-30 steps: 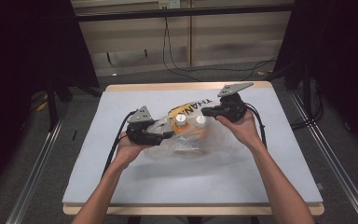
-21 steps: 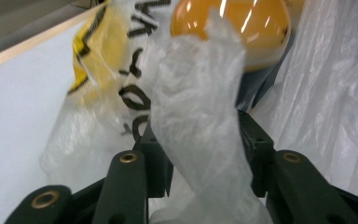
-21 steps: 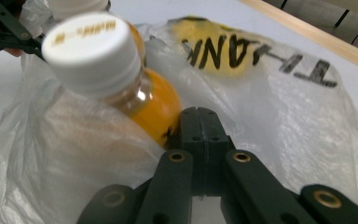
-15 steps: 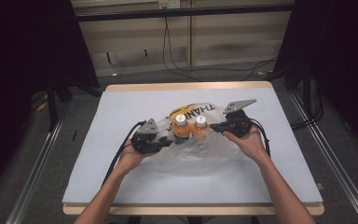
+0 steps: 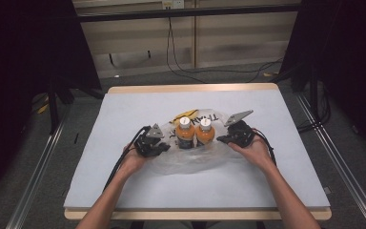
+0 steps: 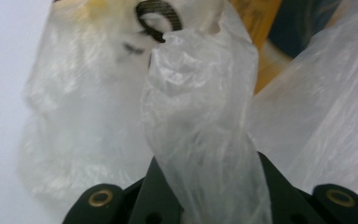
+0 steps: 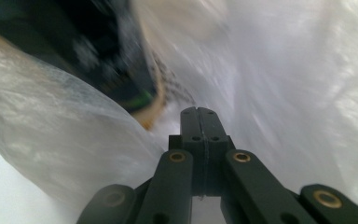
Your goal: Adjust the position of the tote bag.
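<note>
desk (image 5: pixel 124 181): wooden-edged, under a pale grey-blue mat (image 5: pixel 138 109) on which both claws rest
cables (image 5: pixel 181 62): black, on the floor (image 5: pixel 138 81) well beyond the claws
rails (image 5: pixel 33 191): 2 metal strips on the floor, outside each claw
curtains (image 5: pixel 24 47): dark, flanking far left and right

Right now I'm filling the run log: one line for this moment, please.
left gripper: shut on bag | right gripper: shut on bag | two bottles: upright in bag | table
</note>
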{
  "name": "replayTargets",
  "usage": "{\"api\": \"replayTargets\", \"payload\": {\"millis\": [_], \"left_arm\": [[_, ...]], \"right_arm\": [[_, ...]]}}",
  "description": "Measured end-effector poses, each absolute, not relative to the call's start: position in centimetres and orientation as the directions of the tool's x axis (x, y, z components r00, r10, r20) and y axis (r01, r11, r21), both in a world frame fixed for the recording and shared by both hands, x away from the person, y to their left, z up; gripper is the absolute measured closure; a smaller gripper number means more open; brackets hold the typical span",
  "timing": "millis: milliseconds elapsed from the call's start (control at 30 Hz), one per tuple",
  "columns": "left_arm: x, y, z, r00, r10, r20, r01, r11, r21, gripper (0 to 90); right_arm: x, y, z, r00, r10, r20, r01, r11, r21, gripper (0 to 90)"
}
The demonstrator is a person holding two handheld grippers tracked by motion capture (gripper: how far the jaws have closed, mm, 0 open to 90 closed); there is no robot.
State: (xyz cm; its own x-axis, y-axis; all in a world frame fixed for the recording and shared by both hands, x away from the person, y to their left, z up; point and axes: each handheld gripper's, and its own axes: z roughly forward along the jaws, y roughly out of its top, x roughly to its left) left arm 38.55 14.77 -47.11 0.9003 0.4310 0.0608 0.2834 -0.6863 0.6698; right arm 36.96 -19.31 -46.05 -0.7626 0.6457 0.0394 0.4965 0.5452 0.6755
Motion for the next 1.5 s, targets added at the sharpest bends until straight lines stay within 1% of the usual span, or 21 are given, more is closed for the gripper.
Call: {"api": "replayTargets", "payload": {"millis": [100,200,267,367,533,600,667,767,800,833,867,900,933,1033,1100,1167,1233,1267,1333,1433,1500], "left_arm": [[38.9,15.7,-47.0,0.902,0.426,0.069,0.283,-0.706,0.649,86.5],[39.3,16.5,-46.8,0.89,0.453,0.054,0.317,-0.699,0.642,86.5],[39.4,17.1,-46.8,0.882,0.47,0.038,0.331,-0.674,0.66,86.5],[39.1,17.7,-46.4,0.893,0.451,-0.006,0.324,-0.633,0.703,86.3],[38.1,18.9,-44.2,0.893,0.449,-0.017,0.3,-0.568,0.767,84.3],[37.8,19.6,-43.4,0.89,0.455,-0.044,0.305,-0.521,0.797,74.3],[37.5,20.3,-42.8,0.897,0.44,-0.036,0.281,-0.506,0.815,73.7],[37.3,20.9,-42.3,0.885,0.462,-0.054,0.29,-0.457,0.841,57.3],[37.3,21.1,-42.2,0.887,0.458,-0.058,0.287,-0.449,0.846,57.3],[37.3,21.4,-42.0,0.883,0.465,-0.059,0.289,-0.44,0.85,53.9],[37.2,21.4,-41.8,0.877,0.475,-0.073,0.297,-0.416,0.86,46.6],[37.1,21.8,-41.3,0.865,0.499,-0.057,0.291,-0.405,0.867,37.5],[37.1,21.8,-41.3,0.865,0.499,-0.057,0.291,-0.405,0.867,34.0],[37.0,22.4,-40.3,0.859,0.512,-0.031,0.267,-0.396,0.879,30.4],[37.0,22.9,-39.6,0.857,0.513,-0.047,0.265,-0.361,0.894,27.3],[36.8,23.0,-38.8,0.856,0.516,-0.027,0.245,-0.359,0.901,27.5],[36.6,22.8,-38.2,0.865,0.502,-0.017,0.228,-0.362,0.904,32.4],[36.6,22.6,-38.0,0.87,0.493,0.008,0.208,-0.381,0.901,32.4],[36.4,21.9,-37.4,0.88,0.475,0.013,0.192,-0.38,0.905,34.4],[36.1,20.4,-36.6,0.897,0.438,0.055,0.146,-0.412,0.9,43.1],[36.2,19.3,-36.4,0.923,0.378,0.07,0.116,-0.447,0.887,53.1]], "right_arm": [[37.1,-19.7,-46.9,-0.758,0.651,0.034,0.513,0.564,0.647,90.0],[37.1,-19.8,-47.1,-0.758,0.652,0.019,0.514,0.579,0.633,90.0],[37.1,-19.8,-47.2,-0.763,0.646,0.009,0.508,0.592,0.626,90.0],[37.1,-19.9,-47.2,-0.758,0.651,0.018,0.519,0.587,0.622,90.0],[37.0,-20.0,-46.6,-0.756,0.654,0.028,0.512,0.564,0.648,90.0],[36.9,-20.1,-46.2,-0.757,0.652,0.032,0.503,0.552,0.665,90.0],[36.7,-20.2,-45.7,-0.758,0.651,0.036,0.494,0.538,0.683,90.0],[36.4,-20.4,-44.8,-0.757,0.651,0.044,0.479,0.508,0.716,89.2],[36.4,-20.4,-44.8,-0.757,0.651,0.044,0.479,0.508,0.716,89.2],[36.4,-20.5,-44.7,-0.758,0.65,0.047,0.475,0.502,0.723,89.0],[36.3,-20.5,-44.5,-0.759,0.649,0.046,0.473,0.502,0.724,88.6],[36.1,-20.5,-44.3,-0.76,0.649,0.044,0.466,0.495,0.733,87.7],[36.1,-20.5,-44.3,-0.76,0.649,0.044,0.466,0.495,0.733,87.7],[36.1,-20.5,-43.9,-0.761,0.648,0.039,0.456,0.49,0.743,84.5],[36.0,-20.7,-43.6,-0.759,0.65,0.042,0.454,0.481,0.75,83.2],[35.9,-20.8,-43.1,-0.764,0.644,0.044,0.443,0.473,0.762,81.2],[35.8,-20.8,-42.3,-0.77,0.637,0.04,0.43,0.472,0.77,79.9],[35.8,-20.8,-42.3,-0.77,0.637,0.04,0.43,0.472,0.77,79.9],[35.7,-20.6,-41.7,-0.781,0.624,0.032,0.411,0.475,0.778,80.1],[35.9,-20.2,-40.9,-0.8,0.599,0.041,0.401,0.483,0.778,82.5],[36.1,-19.8,-40.6,-0.81,0.586,0.038,0.397,0.498,0.771,85.4]]}}
